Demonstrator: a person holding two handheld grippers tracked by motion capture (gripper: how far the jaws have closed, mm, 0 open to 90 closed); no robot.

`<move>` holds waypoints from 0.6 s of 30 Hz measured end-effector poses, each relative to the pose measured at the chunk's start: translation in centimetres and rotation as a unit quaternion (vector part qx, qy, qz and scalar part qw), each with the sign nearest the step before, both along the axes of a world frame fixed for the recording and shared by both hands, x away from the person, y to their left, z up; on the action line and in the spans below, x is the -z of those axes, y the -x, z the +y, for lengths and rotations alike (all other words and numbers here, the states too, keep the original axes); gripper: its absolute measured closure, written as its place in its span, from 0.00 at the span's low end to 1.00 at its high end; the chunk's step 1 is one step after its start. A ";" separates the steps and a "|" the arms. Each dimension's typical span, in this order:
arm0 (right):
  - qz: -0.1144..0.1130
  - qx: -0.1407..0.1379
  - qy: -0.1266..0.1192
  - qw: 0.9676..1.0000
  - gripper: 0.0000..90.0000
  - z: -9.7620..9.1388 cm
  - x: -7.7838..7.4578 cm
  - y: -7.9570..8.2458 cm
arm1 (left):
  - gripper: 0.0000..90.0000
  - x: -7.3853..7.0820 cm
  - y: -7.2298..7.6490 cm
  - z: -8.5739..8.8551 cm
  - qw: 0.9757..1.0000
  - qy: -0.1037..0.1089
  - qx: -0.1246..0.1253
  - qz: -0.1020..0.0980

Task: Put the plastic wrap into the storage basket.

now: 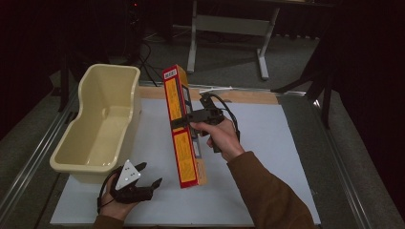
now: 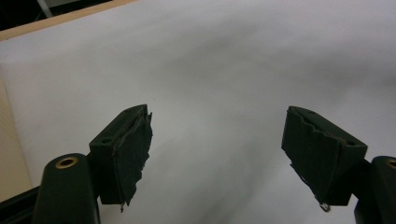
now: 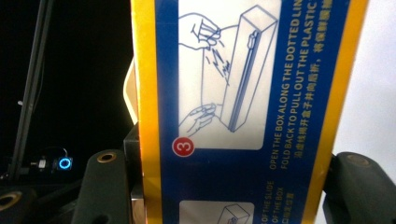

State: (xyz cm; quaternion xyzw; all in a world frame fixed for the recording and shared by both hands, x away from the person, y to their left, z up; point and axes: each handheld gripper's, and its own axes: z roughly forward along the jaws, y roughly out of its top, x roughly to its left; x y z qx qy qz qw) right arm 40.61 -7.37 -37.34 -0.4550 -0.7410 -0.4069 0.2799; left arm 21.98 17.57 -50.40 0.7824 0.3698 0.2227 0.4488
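The right gripper (image 1: pixel 184 120) is closed on the long red and yellow plastic-wrap box (image 1: pixel 179 129), its jaws pressing the two narrow sides about at the middle of the length. The box hangs above the white mat (image 1: pixel 267 157) in the centre of the high view, tilted, its upper end toward the top of the frame. The cream plastic tub (image 1: pixel 98 126) stands at the left of the frame and is probably the goal. To do this well, keep the grip firm, carry the box over the near rim and lower it lengthwise. The left gripper (image 1: pixel 143 183) rests at the lower left, jaws wide apart and holding nothing.
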 end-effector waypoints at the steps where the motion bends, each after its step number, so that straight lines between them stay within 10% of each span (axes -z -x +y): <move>1: 0.001 0.001 -0.002 1.000 0.44 0.1 -0.1 -0.1 | 0.27 0.0 0.0 0.0 1.000 0.000 0.000 0.000; 18: 0.024 0.022 -0.044 0.999 0.44 2.7 -0.2 -2.3 | 0.26 0.0 0.0 0.0 1.000 0.000 0.001 0.000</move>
